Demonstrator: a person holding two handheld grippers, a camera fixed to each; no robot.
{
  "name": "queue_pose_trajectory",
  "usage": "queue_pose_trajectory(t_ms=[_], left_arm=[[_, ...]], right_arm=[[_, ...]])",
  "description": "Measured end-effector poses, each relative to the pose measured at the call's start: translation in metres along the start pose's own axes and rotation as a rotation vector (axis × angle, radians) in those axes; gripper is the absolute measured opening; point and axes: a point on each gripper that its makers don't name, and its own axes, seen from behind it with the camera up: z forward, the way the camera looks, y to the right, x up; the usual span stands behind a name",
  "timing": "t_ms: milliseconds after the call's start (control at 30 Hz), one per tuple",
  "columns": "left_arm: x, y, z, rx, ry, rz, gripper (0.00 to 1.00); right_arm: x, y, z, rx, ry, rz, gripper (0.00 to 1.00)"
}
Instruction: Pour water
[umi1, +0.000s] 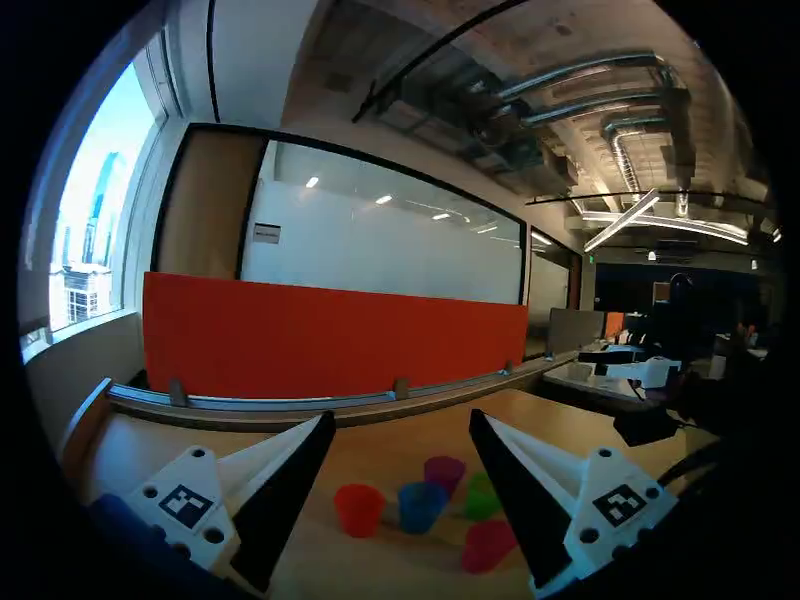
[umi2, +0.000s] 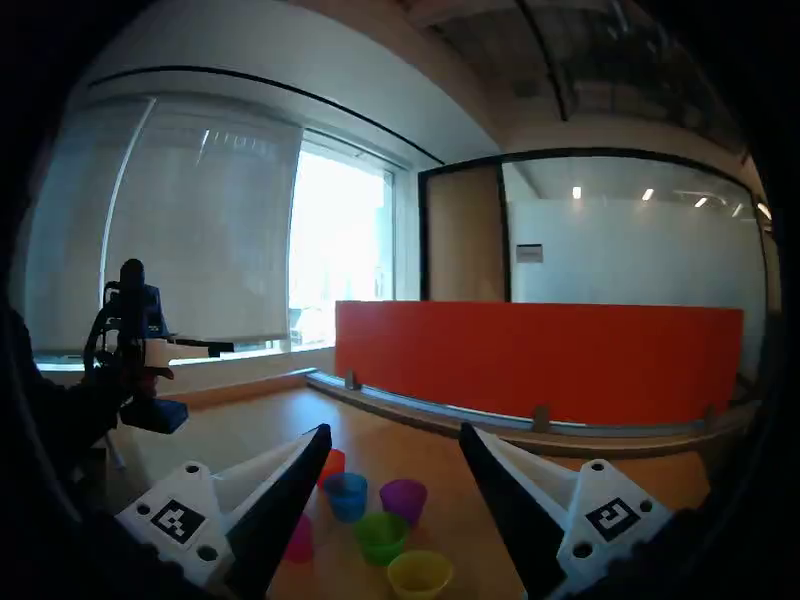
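Several small plastic cups stand close together on the wooden table (umi1: 300, 560). In the left gripper view they are a red cup (umi1: 358, 508), a blue cup (umi1: 420, 505), a purple cup (umi1: 444, 472), a green cup (umi1: 482, 495) and a pink cup (umi1: 488, 545). My left gripper (umi1: 400, 415) hovers just short of them, open, nothing between its fingers. The right gripper view shows the blue cup (umi2: 347, 495), the purple cup (umi2: 403, 498), the green cup (umi2: 382, 535), a yellow cup (umi2: 420, 573), and a red cup (umi2: 333, 465) partly hidden by a finger. My right gripper (umi2: 393, 428) is open and holds nothing.
An orange divider panel (umi1: 330, 335) runs along the table's far edge on a metal rail. Windows lie beyond to one side. A dark device with a blue part (umi2: 135, 380) stands at the left of the right gripper view. Desks with clutter (umi1: 640, 375) sit to the right.
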Motion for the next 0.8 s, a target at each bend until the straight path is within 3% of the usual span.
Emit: queue_pose_trajectory(t_ms=[167, 367, 800], left_arm=[[-0.003, 0.001, 0.007, -0.023, -0.019, -0.001, 1.00], [-0.009, 0.005, 0.017, -0.053, -0.055, 0.034, 1.00], [-0.030, 0.015, 0.038, -0.154, -0.157, 0.083, 1.00]], right_arm=[[-0.004, 0.000, 0.007, 0.012, -0.022, -0.013, 0.99], [-0.014, -0.004, 0.016, 0.037, -0.071, -0.029, 0.99], [-0.036, -0.012, 0.028, 0.113, -0.209, -0.089, 1.00]])
